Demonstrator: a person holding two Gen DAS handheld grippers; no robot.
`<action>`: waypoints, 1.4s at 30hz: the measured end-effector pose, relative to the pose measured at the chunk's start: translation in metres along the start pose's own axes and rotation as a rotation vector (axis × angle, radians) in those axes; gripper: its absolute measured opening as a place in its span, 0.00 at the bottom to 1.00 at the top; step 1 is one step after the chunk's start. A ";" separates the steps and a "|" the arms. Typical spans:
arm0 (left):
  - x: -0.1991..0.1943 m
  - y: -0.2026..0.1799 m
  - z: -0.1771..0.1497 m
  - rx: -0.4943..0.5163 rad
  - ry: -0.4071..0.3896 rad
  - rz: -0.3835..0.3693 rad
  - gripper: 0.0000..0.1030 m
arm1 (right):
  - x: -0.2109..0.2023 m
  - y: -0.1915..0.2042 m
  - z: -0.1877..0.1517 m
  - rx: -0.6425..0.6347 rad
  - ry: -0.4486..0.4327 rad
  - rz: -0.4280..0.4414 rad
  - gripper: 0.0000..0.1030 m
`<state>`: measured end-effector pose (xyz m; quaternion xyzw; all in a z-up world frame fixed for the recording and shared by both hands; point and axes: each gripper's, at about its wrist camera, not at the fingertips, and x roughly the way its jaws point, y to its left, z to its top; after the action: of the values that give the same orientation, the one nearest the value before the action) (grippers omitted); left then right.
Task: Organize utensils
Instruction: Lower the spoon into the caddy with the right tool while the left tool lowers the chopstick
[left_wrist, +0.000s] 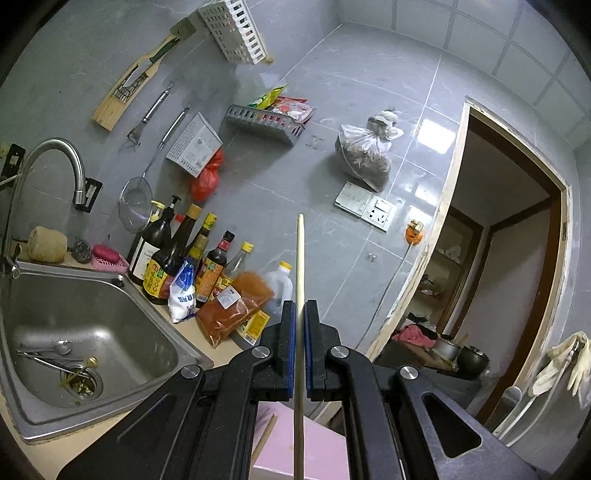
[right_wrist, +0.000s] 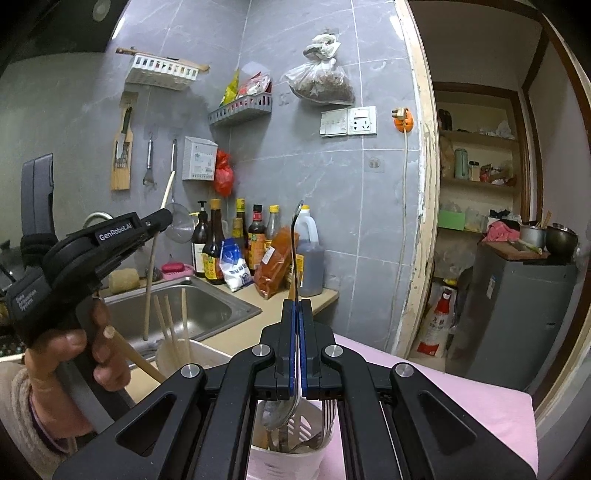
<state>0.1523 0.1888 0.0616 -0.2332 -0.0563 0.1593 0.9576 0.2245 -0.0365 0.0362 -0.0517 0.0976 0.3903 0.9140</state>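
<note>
We hold one utensil in each tool, so we judge the sorting is midway; the left tool (left_wrist: 300, 314) is clenched on a chopstick (left_wrist: 300, 266), which stands upright between its pads, tip up; the right tool (right_wrist: 296, 314) is clenched on a spoon (right_wrist: 294, 243), handle up, its bowl hanging just over a white cup (right_wrist: 291, 461) that already holds forks and other metal pieces. In the right view the chopstick hangs above a second cup (right_wrist: 166, 354) holding several chopsticks, beside the sink (right_wrist: 207, 306); both cups stand on the bench (right_wrist: 443, 406), which is covered in pink.

Next, we judge, each piece must be lowered straight into its own cup and the pads then let go; the spoon looks nearly there; the chopstick needs lining up over the cup first.

The left tool's body reads "GenRobot.AI"; small print on its grip is too fine to read; the bottle labels (right_wrist: 210, 264) are too blurred to make out.
</note>
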 end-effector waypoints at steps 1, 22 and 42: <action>0.001 -0.001 -0.002 0.005 -0.004 0.002 0.02 | 0.001 0.000 -0.002 -0.004 0.002 -0.004 0.00; 0.000 0.000 -0.024 0.025 -0.040 -0.002 0.02 | 0.010 0.001 -0.019 0.030 0.029 -0.012 0.01; -0.007 0.002 -0.036 0.080 -0.018 0.003 0.02 | 0.009 0.003 -0.020 0.032 0.016 -0.014 0.02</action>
<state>0.1520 0.1723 0.0284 -0.1935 -0.0584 0.1648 0.9654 0.2252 -0.0314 0.0143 -0.0411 0.1108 0.3818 0.9166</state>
